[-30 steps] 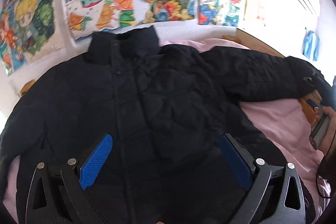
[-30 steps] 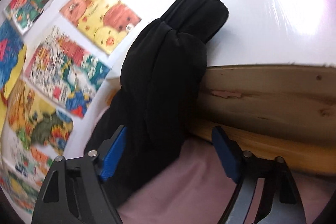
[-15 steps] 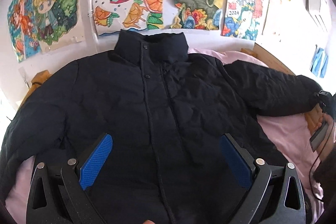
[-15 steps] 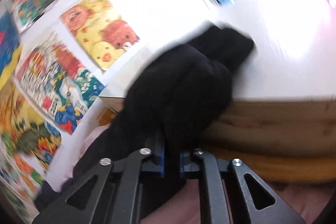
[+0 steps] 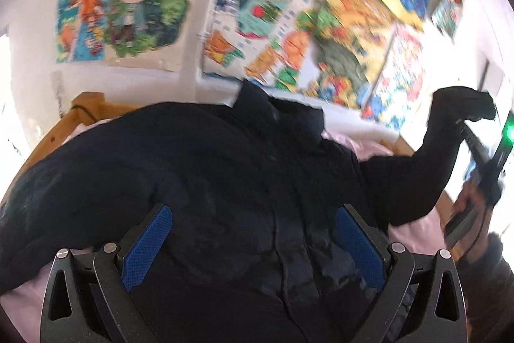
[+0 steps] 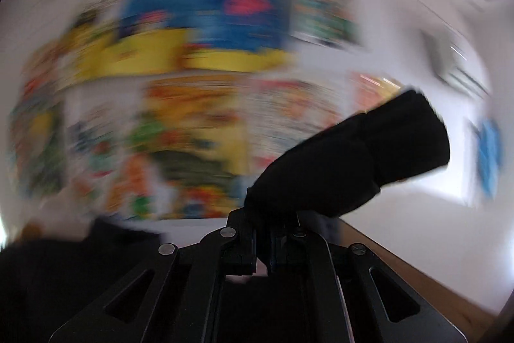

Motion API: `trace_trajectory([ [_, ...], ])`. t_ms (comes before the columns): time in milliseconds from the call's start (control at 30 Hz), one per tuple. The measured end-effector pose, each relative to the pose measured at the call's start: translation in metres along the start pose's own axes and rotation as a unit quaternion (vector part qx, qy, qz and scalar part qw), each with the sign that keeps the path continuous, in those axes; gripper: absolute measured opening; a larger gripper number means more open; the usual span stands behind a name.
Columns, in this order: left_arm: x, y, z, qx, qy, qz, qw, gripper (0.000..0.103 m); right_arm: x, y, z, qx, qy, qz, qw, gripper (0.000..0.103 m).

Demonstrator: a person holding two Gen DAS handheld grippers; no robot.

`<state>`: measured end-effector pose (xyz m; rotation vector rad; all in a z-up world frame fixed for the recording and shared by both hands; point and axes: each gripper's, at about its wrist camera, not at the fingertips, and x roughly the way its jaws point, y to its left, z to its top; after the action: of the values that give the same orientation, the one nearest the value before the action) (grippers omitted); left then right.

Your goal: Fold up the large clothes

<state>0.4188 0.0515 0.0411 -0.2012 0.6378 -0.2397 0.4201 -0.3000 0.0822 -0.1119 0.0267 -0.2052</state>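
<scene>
Jacket (image 5: pixel 225 182): spread on the bed (image 5: pixel 414 230), under the left tool (image 5: pixel 253 246), fingers apart.
Sleeve (image 6: pixel 353 159): raised, clamped in the right tool (image 6: pixel 263 243).

Bright daylight, heavy motion blur, fisheye-warped edges

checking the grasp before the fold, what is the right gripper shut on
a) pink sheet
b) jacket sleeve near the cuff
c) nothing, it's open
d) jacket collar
b: the right gripper is shut on the black sleeve, whose cuff end sticks up past its fingers; the left wrist view shows that sleeve lifted off the bed.
</scene>
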Motion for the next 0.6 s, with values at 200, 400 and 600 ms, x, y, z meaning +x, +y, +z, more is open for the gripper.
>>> trace_trajectory([
  [200,-0.007,0.061,0.009,-0.104,-0.043,-0.035,0.993,0.103,0.0,0.127,-0.024,-0.078,0.056,0.176,0.98,0.006],
  [400,0.035,0.094,0.005,-0.198,0.008,-0.132,0.9713,0.103,-0.002,0.199,-0.07,-0.112,0.121,0.259,0.952,0.005],
  [600,0.073,0.106,-0.008,-0.247,0.064,-0.156,0.9541,0.103,-0.021,0.242,-0.113,-0.168,0.168,0.299,0.924,0.005],
])
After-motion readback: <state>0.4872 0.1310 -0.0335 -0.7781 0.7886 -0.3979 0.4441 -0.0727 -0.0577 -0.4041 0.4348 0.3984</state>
